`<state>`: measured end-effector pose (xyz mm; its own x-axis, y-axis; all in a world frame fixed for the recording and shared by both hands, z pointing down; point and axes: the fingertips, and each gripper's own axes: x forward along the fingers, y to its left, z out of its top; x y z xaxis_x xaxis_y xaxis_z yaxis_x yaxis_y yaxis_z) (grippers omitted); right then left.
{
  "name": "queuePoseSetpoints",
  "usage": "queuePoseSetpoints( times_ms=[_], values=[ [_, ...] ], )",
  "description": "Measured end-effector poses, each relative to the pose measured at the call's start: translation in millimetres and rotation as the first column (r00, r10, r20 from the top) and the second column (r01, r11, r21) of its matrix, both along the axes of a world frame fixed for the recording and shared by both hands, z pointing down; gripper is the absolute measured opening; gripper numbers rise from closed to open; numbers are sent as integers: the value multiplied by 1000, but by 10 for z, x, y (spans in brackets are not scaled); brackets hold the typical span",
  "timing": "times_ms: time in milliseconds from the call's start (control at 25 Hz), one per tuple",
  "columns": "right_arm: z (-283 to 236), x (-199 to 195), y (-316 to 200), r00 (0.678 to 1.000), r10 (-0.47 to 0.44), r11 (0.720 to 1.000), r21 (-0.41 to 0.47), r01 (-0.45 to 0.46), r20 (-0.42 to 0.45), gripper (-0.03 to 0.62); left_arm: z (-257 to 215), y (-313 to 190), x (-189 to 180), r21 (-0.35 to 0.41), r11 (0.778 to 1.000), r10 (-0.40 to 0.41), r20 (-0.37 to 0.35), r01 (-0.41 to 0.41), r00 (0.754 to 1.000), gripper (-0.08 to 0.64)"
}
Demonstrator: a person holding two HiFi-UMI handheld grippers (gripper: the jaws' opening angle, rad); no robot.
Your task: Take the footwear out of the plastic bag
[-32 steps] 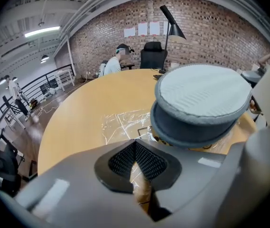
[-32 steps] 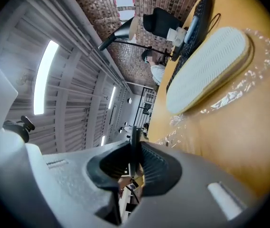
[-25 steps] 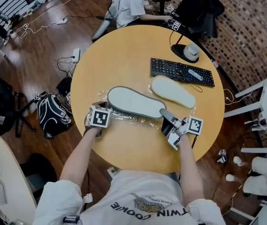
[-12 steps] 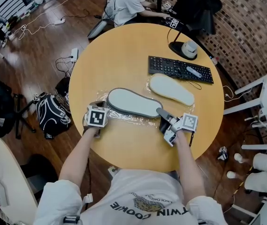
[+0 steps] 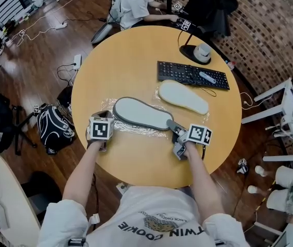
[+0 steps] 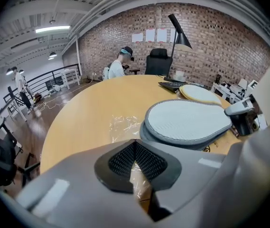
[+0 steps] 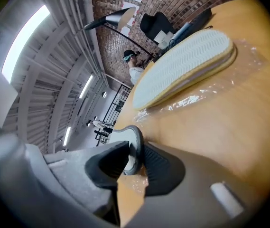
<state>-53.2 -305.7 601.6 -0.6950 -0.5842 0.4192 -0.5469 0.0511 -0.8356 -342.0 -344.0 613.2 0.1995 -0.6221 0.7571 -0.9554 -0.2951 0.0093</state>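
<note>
Left gripper clamps the clear plastic bag as anchor; right gripper's jaws, just opening, seemingly release the grey oval slipper between them.

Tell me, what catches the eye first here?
Two sole-up slippers lie on a round yellow table: a grey slipper nearest the person and a cream slipper behind it, on a clear plastic bag. The left gripper pinches the bag; the right gripper, jaws just opening, straddles the grey slipper's end.
</note>
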Motion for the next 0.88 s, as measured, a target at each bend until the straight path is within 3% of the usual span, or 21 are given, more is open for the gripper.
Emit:
queuePoseSetpoints(
  times_ms=[240,440,880],
  values=[
    [24,18,13,989,-7,999,35,12,-146,97,-259,11,115,66,998,1,-29,0,1000,3],
    [59,17,55,942,-47,995,69,75,-333,106,-472,92,347,119,993,17,-81,-7,997,3],
    [-16,216,168,891,-122,977,103,185,-438,110,-776,421,1112,171,985,13,-127,8,992,3]
  ],
)
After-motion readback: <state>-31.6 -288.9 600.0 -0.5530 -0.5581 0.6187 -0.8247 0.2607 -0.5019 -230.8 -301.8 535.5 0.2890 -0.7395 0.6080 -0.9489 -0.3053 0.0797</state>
